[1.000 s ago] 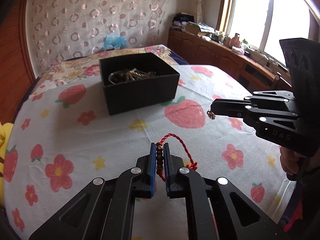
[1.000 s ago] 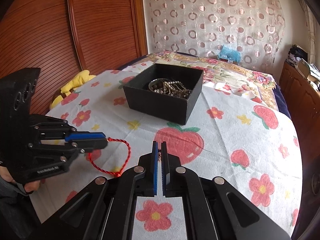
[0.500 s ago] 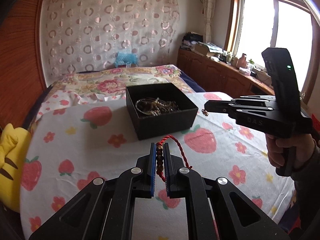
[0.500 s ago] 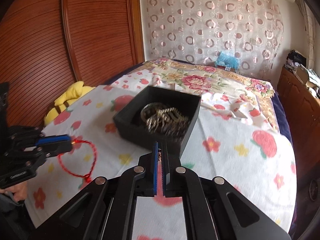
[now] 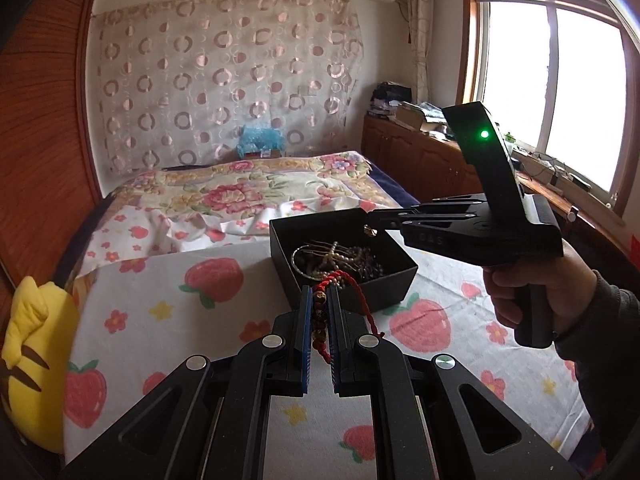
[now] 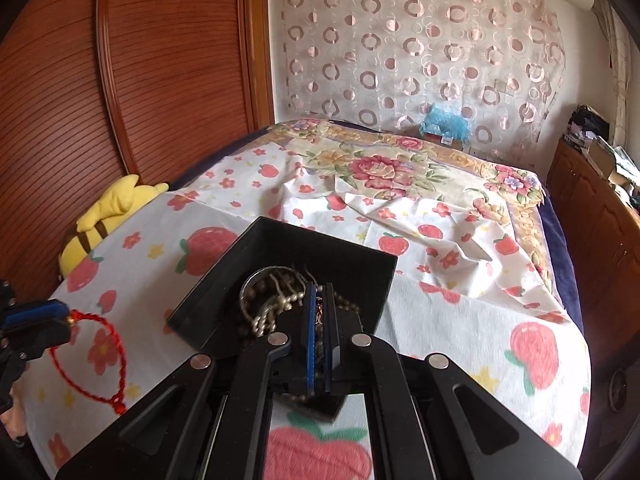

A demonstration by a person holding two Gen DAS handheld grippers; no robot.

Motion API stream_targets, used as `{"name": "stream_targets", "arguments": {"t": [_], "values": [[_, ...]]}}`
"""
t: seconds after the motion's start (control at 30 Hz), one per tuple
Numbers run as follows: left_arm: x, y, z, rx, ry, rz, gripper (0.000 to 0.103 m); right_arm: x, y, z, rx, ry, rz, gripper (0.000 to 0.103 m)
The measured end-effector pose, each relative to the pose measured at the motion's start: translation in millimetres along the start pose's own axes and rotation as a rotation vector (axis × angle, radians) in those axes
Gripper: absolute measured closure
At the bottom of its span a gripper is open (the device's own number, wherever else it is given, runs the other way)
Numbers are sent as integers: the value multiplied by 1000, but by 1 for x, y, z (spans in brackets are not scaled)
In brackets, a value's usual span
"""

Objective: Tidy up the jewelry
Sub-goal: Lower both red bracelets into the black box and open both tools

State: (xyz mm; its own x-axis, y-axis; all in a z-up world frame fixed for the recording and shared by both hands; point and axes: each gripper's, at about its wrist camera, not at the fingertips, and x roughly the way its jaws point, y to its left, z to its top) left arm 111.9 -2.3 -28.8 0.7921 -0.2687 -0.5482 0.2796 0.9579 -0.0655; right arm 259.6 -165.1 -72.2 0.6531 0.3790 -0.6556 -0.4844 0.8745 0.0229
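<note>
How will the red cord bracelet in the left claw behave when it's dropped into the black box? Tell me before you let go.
The red cord bracelet is probably floppy: its loop sags below the left claw. It looks light, a thin cord with small beads. It may snag on the chains already heaped in the black box, or drape over the rim rather than fall flat.

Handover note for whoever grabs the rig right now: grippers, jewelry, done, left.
Left gripper: shut on the red braided cord bracelet with brown beads, lifted off the strawberry-print cloth, short of the box's near wall; the cord loop hangs free.
Right gripper: shut on a small gold-coloured piece, too small to identify, held over the open black square box.
Done: the box already holds a tangle of bead chains and a metal bangle.
Left: probably drop the small piece in, then bring the bracelet over the box and release.
</note>
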Motion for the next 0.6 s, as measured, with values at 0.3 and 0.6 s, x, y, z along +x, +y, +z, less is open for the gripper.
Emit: {"name": "stream_targets", "arguments": {"t": [0.3, 0.6], "values": [[8, 2, 4, -17, -2, 2, 97, 0, -13, -8, 53, -50, -22, 72], [27, 0, 18, 12, -6, 21, 97, -24, -8, -34, 42, -68, -12, 72]]}}
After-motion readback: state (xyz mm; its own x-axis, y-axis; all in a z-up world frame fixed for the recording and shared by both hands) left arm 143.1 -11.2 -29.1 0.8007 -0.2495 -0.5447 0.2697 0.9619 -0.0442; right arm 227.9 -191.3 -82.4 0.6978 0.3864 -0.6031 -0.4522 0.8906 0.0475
